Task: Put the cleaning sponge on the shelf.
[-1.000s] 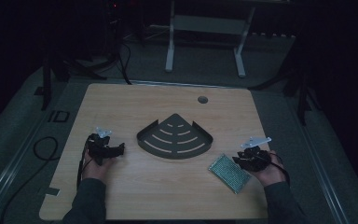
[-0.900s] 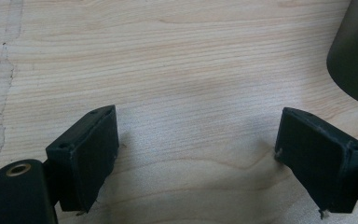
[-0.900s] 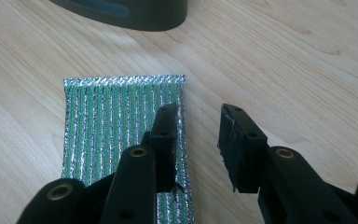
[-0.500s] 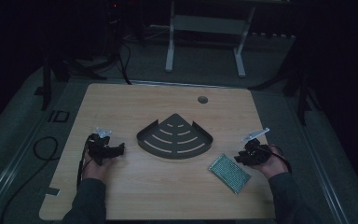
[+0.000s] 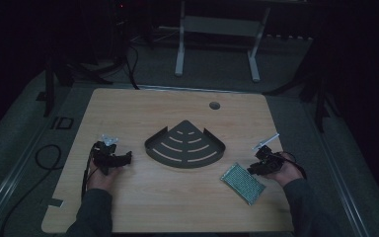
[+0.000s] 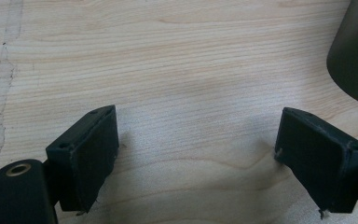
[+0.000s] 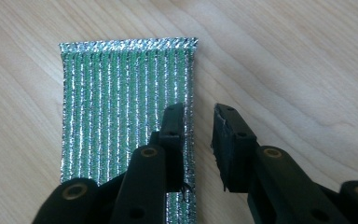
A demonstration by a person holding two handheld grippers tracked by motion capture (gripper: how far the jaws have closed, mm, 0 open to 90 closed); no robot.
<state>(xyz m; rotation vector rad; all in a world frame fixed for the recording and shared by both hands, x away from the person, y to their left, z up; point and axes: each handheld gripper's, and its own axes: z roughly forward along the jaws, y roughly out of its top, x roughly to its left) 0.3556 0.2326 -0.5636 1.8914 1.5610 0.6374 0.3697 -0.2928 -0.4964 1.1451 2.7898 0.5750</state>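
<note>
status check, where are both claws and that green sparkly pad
Left claw open wide over bare table, holding nothing. Right claw narrowly open at the edge of the green pad, not gripping. Pad flat on the table; dark corner tray apart, nothing between.

Pale matt wood-grain table (image 5: 128, 113), glittery ribbed green-and-silver pad (image 7: 126, 102) (foil-like), matt dark shelf tray (image 5: 185, 148).

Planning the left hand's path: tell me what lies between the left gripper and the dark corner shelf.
Bare wood. In the high view, nothing sits on the table between the left gripper and the corner shelf.
</note>
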